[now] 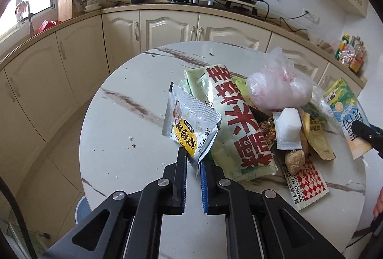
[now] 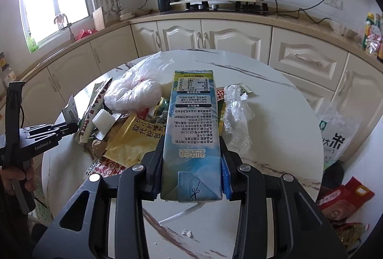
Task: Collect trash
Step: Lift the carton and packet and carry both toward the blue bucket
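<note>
Trash lies heaped on the round marble table, just ahead of both grippers. From behind the left gripper I see its jaws pinched together on the lower corner of a silver sachet, which stands tilted up off the table at the near left edge of the heap. Beyond it lie a long pale green bag with red characters, a knotted plastic bag and a small white cup. Only the right gripper's tip shows here, at the far right.

The right wrist view fills in the rest: the right gripper is clamped on a blue-green carton, held lengthwise between its fingers above the table. Left of it the left gripper and the hand holding it appear, sachet in its tip. Right of the carton sits crumpled clear wrap, hidden in the other view.
</note>
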